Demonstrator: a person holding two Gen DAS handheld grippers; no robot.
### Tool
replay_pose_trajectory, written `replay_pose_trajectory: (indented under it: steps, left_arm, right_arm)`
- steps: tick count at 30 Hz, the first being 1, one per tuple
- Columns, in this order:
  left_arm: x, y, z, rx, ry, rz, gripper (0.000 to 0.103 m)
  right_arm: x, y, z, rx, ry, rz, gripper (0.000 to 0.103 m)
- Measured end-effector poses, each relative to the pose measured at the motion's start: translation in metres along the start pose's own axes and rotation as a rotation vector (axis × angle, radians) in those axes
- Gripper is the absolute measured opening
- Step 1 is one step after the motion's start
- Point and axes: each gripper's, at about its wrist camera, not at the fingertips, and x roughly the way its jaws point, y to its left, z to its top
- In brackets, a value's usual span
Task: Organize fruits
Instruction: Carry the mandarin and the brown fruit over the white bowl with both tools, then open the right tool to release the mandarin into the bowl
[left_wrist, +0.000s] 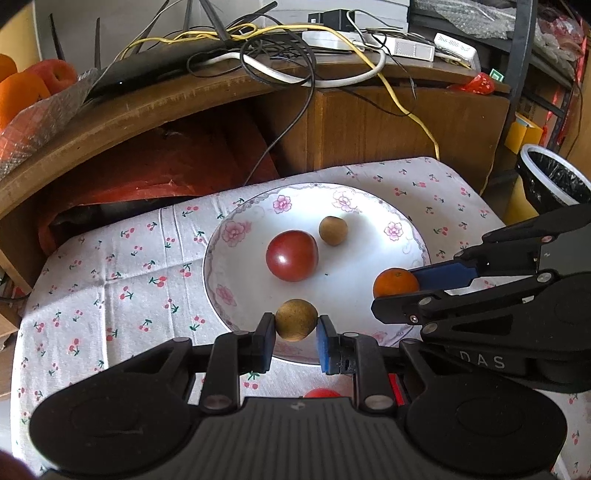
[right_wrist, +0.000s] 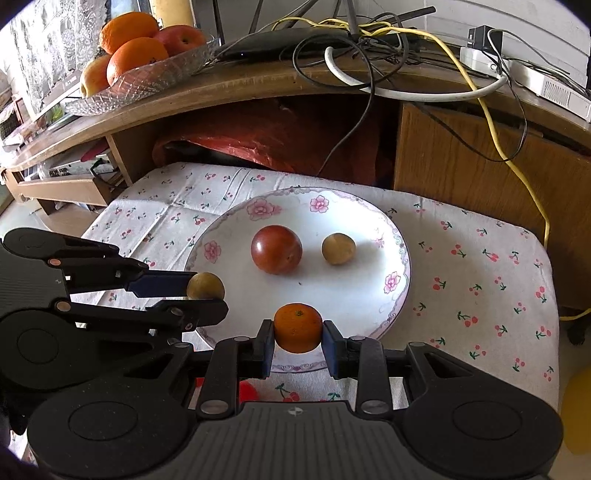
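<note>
— Over the near rim of the flowered plate (left_wrist: 369, 206), what does the left gripper (left_wrist: 295, 332) have?

— Its two pads are closed onto a small brown fruit (left_wrist: 296, 319), one pad touching each side, and the fruit hangs just above the plate's near edge. The right wrist view shows the same fruit (right_wrist: 205, 285) at that gripper's tip, over the plate's left edge.

— And the right gripper (right_wrist: 298, 338)?

— It is closed on a small orange (right_wrist: 298, 327), squeezed between the black pad and the blue one, also at the near rim of the plate (right_wrist: 399, 243). From the left camera the orange (left_wrist: 396, 282) sits at the plate's right edge, held by the right gripper (left_wrist: 397, 295) reaching in from the side.

— What lies on the plate itself?

— A red tomato (left_wrist: 292, 255) near the middle, and a second small brown fruit (left_wrist: 333, 230) just beside it towards the back, apart from it. Both rest on the white surface.

— Anything else nearby?

— The plate stands on a cherry-print cloth (right_wrist: 480, 258). Something red (left_wrist: 323, 393) shows on the cloth below the left gripper, mostly hidden. On the wooden shelf (right_wrist: 258, 83) behind, a glass dish (right_wrist: 147, 79) holds oranges and an apple, next to tangled cables (right_wrist: 369, 44).
</note>
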Motion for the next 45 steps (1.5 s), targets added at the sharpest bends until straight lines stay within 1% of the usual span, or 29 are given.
replay_pose_trajectory:
  steps: [7, 36, 45]
  left_arm:
    - [0.006, 0.002, -0.001, -0.010, 0.007, 0.003, 0.031]
    - [0.010, 0.003, 0.000, -0.021, 0.015, 0.010, 0.033]
    - [0.011, 0.002, 0.000, -0.019, 0.014, 0.015, 0.033]
  right_arm:
    - [0.006, 0.000, 0.000, -0.003, 0.005, -0.010, 0.026]
    - [0.006, 0.000, 0.001, 0.009, 0.004, -0.021, 0.028]
    - [0.007, -0.002, 0.001, 0.014, 0.004, -0.023, 0.030]
